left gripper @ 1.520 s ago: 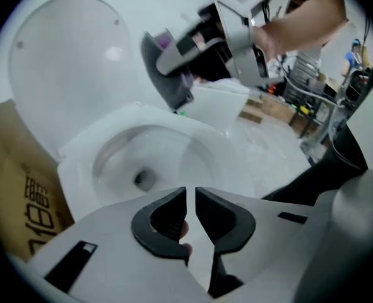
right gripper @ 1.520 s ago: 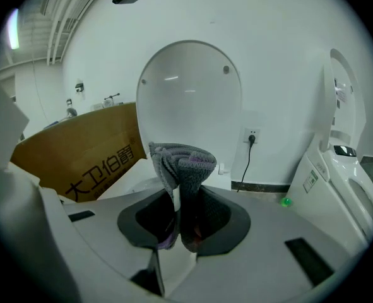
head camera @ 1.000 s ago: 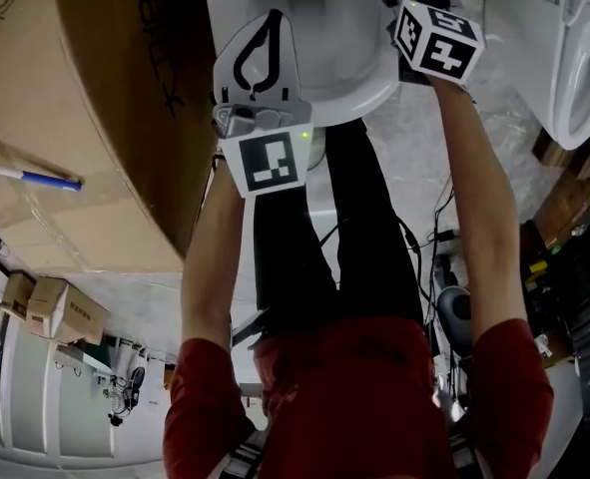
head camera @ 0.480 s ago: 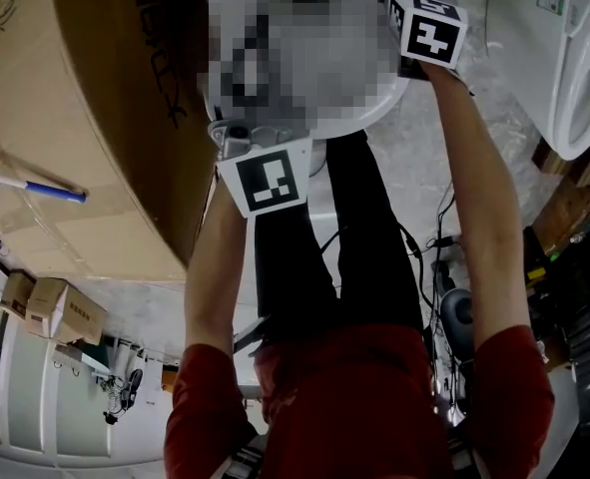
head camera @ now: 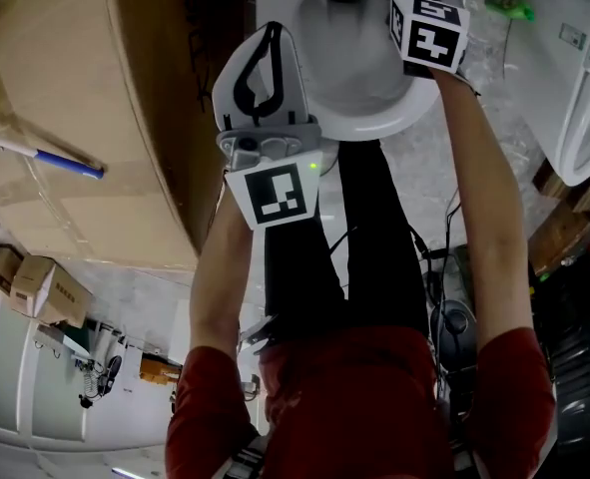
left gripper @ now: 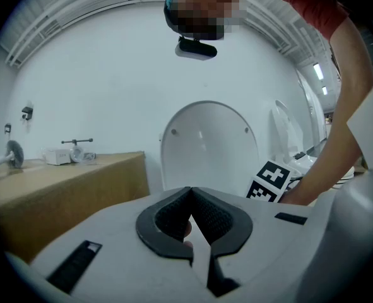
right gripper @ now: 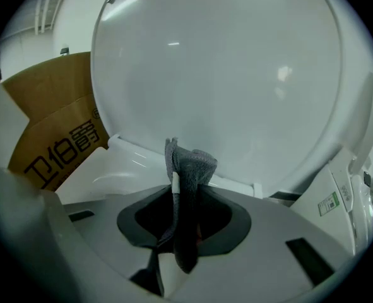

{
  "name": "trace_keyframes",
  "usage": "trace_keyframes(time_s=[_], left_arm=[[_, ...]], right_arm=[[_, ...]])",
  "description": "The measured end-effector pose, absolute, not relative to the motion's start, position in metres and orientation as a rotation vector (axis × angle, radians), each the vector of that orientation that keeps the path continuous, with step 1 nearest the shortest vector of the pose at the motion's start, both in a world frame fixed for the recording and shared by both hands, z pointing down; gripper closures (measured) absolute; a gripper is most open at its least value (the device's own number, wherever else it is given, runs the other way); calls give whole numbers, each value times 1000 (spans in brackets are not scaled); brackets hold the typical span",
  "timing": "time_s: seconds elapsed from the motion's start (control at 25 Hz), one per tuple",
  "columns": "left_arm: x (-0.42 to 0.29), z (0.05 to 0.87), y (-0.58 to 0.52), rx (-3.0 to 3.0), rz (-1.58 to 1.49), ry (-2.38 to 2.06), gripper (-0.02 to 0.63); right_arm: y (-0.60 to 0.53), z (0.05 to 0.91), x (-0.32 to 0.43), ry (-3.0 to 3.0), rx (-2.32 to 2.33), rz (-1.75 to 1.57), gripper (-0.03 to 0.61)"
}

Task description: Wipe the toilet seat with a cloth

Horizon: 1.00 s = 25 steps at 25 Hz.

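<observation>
Cloth (right gripper: 187, 166), grey and bunched, stands pinched between the jaws of the right gripper (right gripper: 185, 197), which is clenched on it so that a wad pokes out past the tips, ready to meet the porcelain. In the head view that gripper sits at the upper right, over the far side of the toilet seat (head camera: 389, 118). The raised lid (right gripper: 224, 81) fills its own view, so I judge the wipe is aimed at the back of the rim. The left gripper (left gripper: 191, 194) is clenched on nothing and held by the bowl's left edge, seemingly just kept clear. A cardboard box (head camera: 95, 118) stands at the left.
</observation>
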<state>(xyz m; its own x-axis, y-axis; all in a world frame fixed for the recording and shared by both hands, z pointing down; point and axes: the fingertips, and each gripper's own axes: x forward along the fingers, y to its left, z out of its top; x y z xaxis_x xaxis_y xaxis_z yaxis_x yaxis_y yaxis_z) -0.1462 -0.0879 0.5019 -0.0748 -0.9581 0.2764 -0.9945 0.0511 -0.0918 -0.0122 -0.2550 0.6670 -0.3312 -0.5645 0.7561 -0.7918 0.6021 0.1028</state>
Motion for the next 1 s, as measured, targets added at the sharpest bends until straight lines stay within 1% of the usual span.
trace_keyframes(time_s=[0.32,0.44,0.56,0.76,1.0], left_arm=[[-187,493,-54,1929,353,-2247,601],[-197,489,-42,1909,346,-2264,601],[-202,487,-30,1913,399,-2289,601],[-206,482,-4,1904,342,-2302,601],[-208,477,12,1898,324,-2321,601]], right_arm=[[-217,668,-113,-2136,811,186,485],[-200,667,-150,-2149,676,47,485],[-179,669,-180,-2156,504,-150,485],[-142,677,-210,-2090,170,-518,485],[-115,681,-216,-2059,50,-652,485]])
